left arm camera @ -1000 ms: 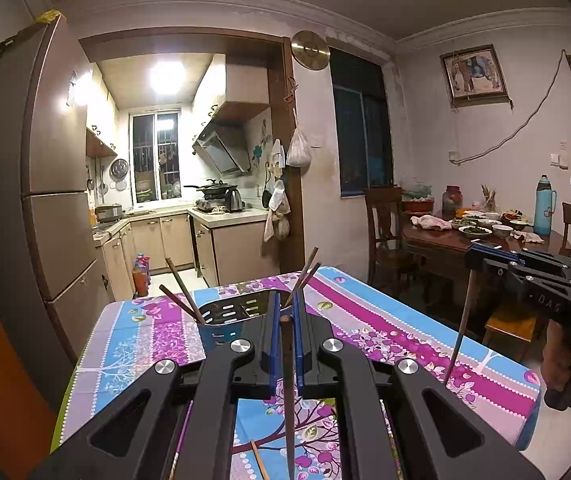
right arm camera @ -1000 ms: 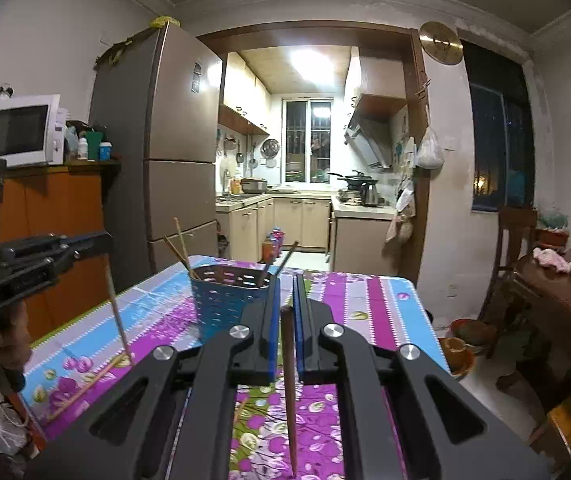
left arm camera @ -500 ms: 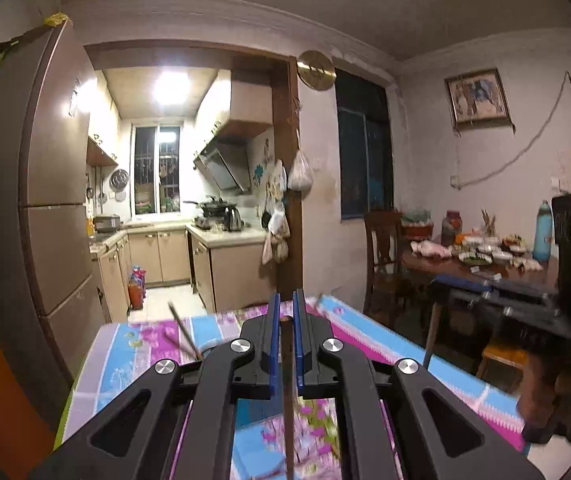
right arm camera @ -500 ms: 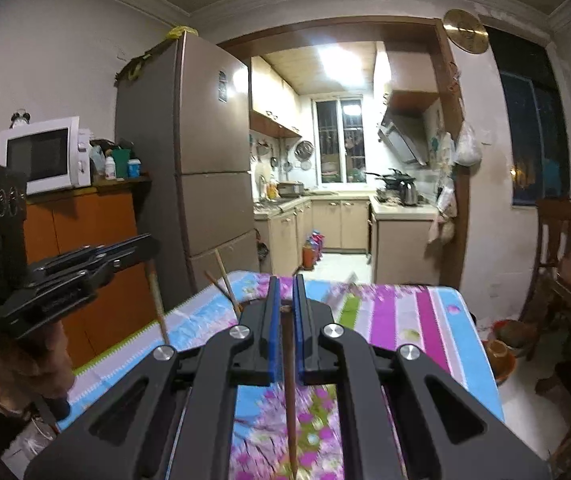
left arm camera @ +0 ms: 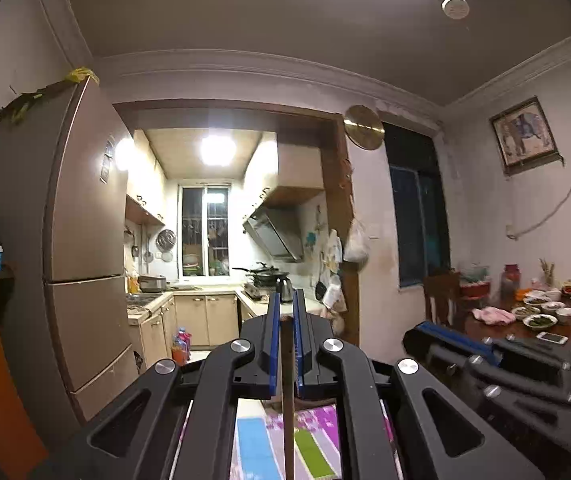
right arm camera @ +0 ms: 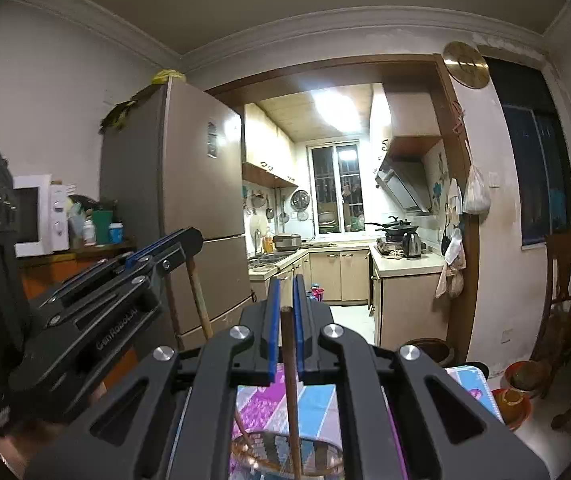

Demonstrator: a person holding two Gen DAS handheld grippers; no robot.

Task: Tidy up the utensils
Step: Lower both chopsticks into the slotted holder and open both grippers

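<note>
My left gripper (left arm camera: 284,312) is shut on a brown chopstick (left arm camera: 288,408) that hangs down between its blue pads, high above the floral tablecloth (left arm camera: 251,446). My right gripper (right arm camera: 284,300) is shut on another brown chopstick (right arm camera: 292,396); its lower end hangs over the open top of the utensil basket (right arm camera: 285,454) at the bottom of the right wrist view. The left gripper also shows in the right wrist view (right arm camera: 189,242) with its chopstick (right arm camera: 199,300) hanging below. The right gripper shows at the right of the left wrist view (left arm camera: 417,334).
A fridge (left arm camera: 81,256) stands to the left, the kitchen doorway (left arm camera: 221,280) straight ahead. A dining table (left arm camera: 541,320) with dishes and a wooden chair (right arm camera: 561,280) are to the right. A microwave (right arm camera: 35,216) sits on an orange cabinet at left.
Both grippers have risen and tilted upward with their chopsticks. The table has dropped to the bottom of both views. The basket now lies right under the right gripper's chopstick.
</note>
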